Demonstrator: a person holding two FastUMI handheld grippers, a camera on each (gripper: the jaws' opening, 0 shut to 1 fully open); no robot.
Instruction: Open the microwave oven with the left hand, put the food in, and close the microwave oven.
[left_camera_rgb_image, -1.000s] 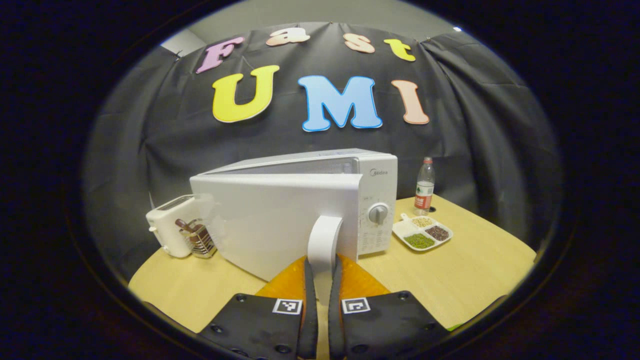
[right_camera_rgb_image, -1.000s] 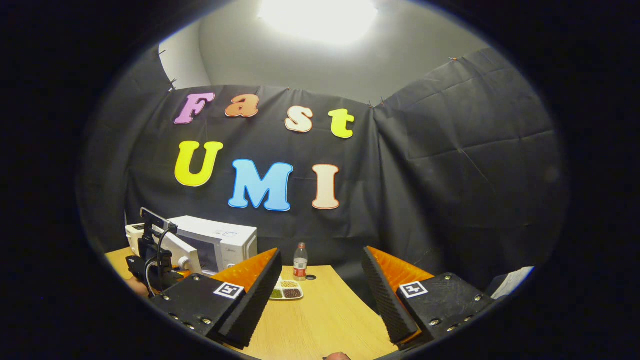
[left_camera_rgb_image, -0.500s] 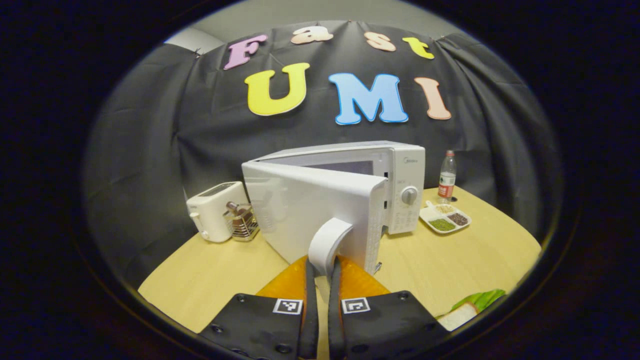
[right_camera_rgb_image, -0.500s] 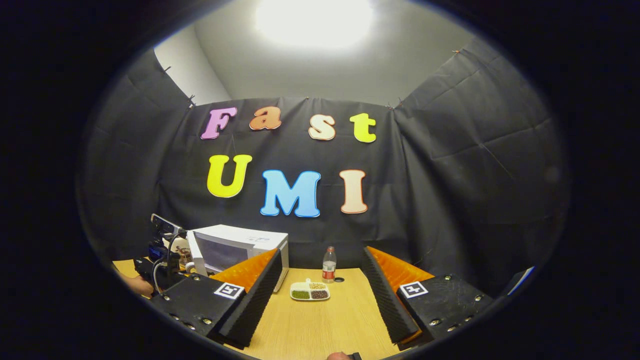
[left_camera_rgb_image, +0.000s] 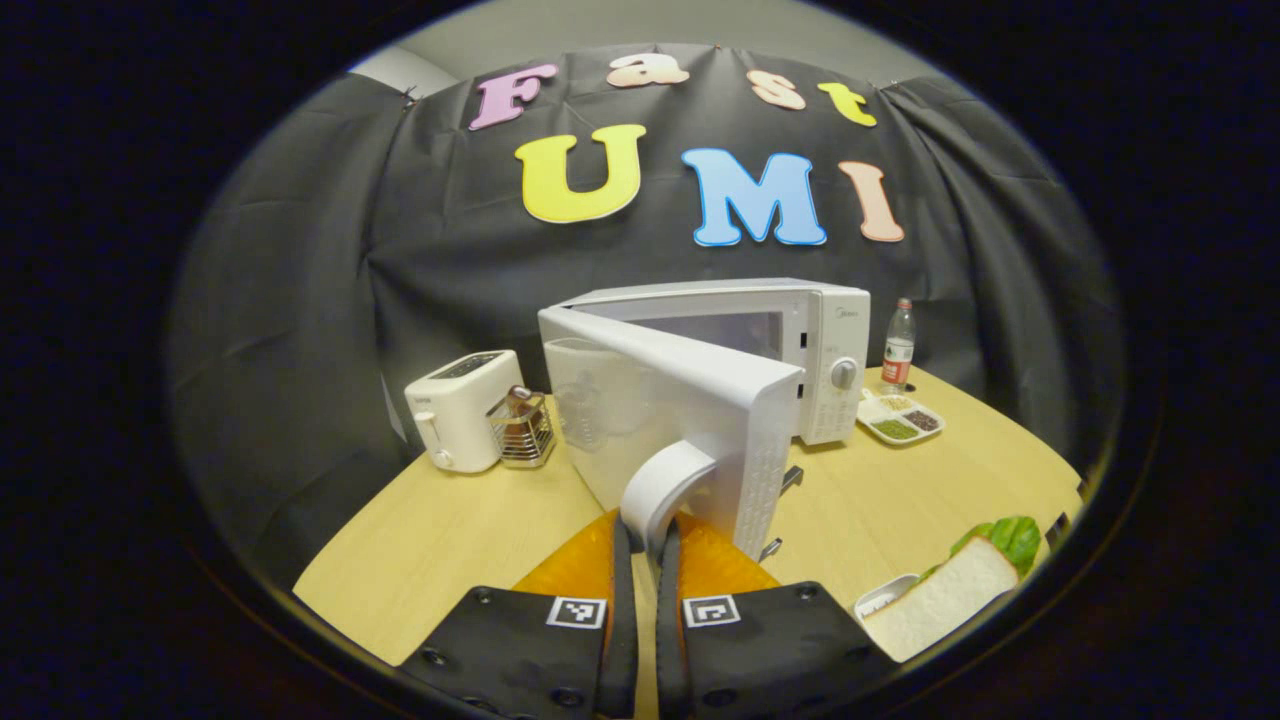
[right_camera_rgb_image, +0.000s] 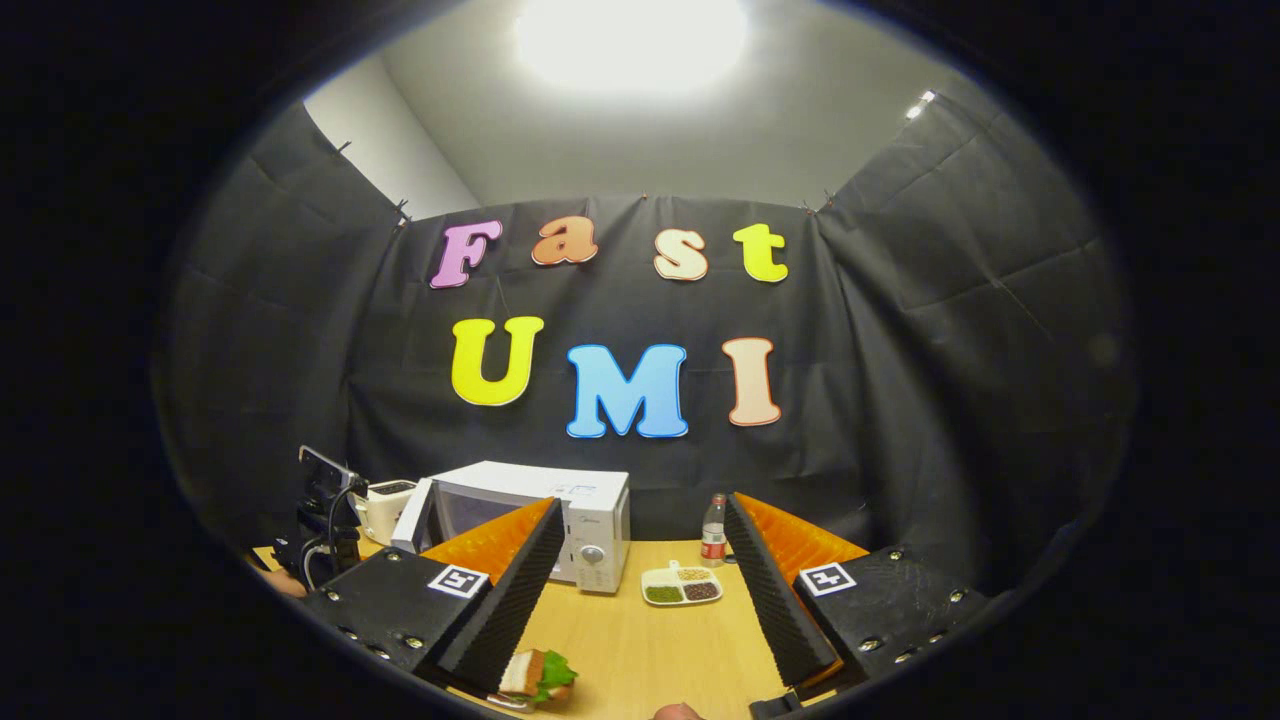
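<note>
The left gripper (left_camera_rgb_image: 641, 540) is squeezing the white handle (left_camera_rgb_image: 662, 482) of the microwave (left_camera_rgb_image: 800, 320) door, which is standing partly open. The right gripper (right_camera_rgb_image: 640, 585) is hanging wide open above the sandwich (right_camera_rgb_image: 538, 672) on the table (right_camera_rgb_image: 650, 640).

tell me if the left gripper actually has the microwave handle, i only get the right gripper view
Observer: Yes. The left gripper is shut on the white door handle, with the microwave door swung out toward it.
Operator: whats that beside the toaster, cant make it out
Observer: A small wire rack stands against the right side of the toaster, as the left gripper view shows it.
</note>
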